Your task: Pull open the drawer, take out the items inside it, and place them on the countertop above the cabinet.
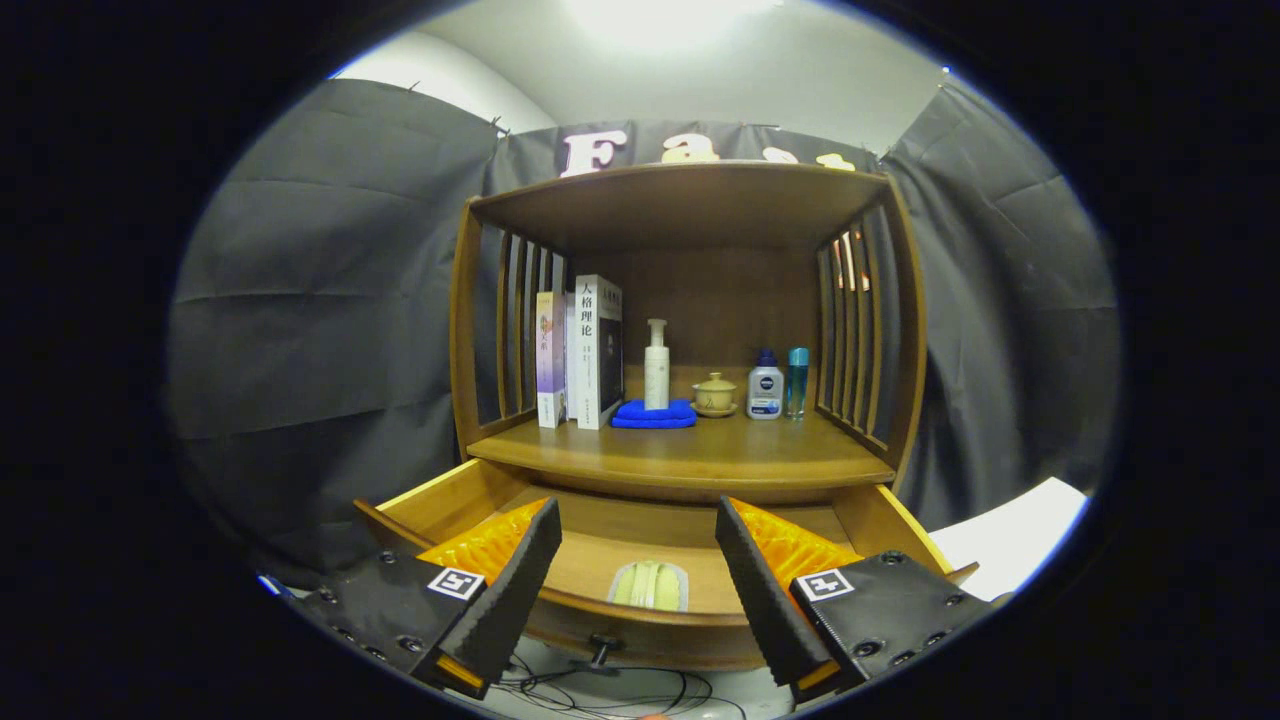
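The wooden cabinet's drawer [440, 495] stands pulled open below the countertop [690, 455]. On the drawer's floor, near its front wall, lies a pale green and white item [650, 585]. My gripper [638, 535] hovers above the open drawer, its fingers wide open on either side of that item, touching nothing. The drawer's small dark knob [601, 652] shows on its front, below the item and between the fingers.
On the countertop stand books [585, 355], a white pump bottle [656, 365] on a folded blue cloth [653, 414], a small lidded cup [714, 394], a white bottle with a blue cap [765, 387] and a teal bottle [797, 382]. Cables [610, 695] lie on the floor below the drawer.
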A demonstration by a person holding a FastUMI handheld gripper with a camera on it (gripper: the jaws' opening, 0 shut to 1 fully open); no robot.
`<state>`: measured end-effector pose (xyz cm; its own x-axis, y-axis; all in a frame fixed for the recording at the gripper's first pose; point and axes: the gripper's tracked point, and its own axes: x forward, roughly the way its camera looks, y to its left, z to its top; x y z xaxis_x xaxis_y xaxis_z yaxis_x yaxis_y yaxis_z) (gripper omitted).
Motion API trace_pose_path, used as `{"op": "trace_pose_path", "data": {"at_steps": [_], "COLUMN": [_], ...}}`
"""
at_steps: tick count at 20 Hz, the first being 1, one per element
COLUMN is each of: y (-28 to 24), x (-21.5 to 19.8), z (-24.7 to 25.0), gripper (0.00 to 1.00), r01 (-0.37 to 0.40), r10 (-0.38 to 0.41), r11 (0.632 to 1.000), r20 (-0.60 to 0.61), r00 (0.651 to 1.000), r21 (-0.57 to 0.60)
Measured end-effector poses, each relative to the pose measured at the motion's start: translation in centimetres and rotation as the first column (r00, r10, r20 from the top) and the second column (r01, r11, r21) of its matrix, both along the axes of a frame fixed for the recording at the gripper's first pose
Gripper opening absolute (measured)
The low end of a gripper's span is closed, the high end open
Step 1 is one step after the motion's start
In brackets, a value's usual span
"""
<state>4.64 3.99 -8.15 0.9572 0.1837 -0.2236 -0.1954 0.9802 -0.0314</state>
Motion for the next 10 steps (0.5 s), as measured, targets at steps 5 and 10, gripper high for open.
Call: {"op": "trace_pose_path", "data": {"at_steps": [5,10], "y": [1.1,1.4], "x": [3.3,5.8], "z": [-0.7,-4.8], "gripper": [0.98,0.98], "r01": [-0.049,-0.056], "r10": [0.042,0.045], "r11": [0.998,0.998], "r20": [-0.137,-0.382], "r00": [0.990,0.923], "r21": [-0.049,-0.018]}}
